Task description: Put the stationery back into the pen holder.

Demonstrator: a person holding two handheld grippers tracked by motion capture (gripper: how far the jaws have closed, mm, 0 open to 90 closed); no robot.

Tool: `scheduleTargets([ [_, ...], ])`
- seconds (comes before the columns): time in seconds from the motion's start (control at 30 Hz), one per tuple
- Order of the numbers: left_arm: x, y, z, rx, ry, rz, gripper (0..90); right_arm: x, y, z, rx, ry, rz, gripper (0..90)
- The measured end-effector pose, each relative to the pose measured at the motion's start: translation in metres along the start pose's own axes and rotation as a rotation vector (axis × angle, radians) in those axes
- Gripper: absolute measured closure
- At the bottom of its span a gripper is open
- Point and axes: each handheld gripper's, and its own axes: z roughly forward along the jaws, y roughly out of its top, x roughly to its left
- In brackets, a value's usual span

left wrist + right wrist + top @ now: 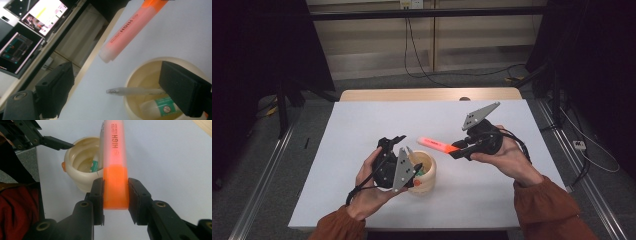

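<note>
My right gripper [457, 149] [115, 192] is shut on the orange end of a pink-orange highlighter [434, 144] [113, 152], held level above the white table. The highlighter [127, 30] points left toward a cream cup [424, 182] [75, 177] and its tip hangs just above and beyond the rim. My left gripper [393, 142] [118, 72] stands open right beside the cup [150, 61], with nothing pressed between its jaws. Inside the cup lie a clear pen [135, 91] and a white item with a green label [160, 107].
The white table [492, 120] has a wooden strip along its far edge [427, 94]. Dark stands and cables sit on the floor around it. Lit monitors [40, 15] are off to one side in the left gripper view.
</note>
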Motion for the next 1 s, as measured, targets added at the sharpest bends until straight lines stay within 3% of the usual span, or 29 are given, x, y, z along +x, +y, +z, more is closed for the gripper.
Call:
scheduleTargets([
  [0.27,-0.009,0.009,0.004,0.027,0.045,0.13,21.9,0.005,0.002,0.001,-0.008,0.007,-0.018,68.1],
  [0.63,-0.021,0.023,0.017,0.049,0.07,0.246,35.1,0.011,0.004,0.001,-0.009,0.018,-0.035,68.1],
  [1.0,-0.036,0.029,0.028,0.027,0.069,0.334,54.2,0.012,0.005,0.007,-0.01,0.045,-0.026,68.1],
])
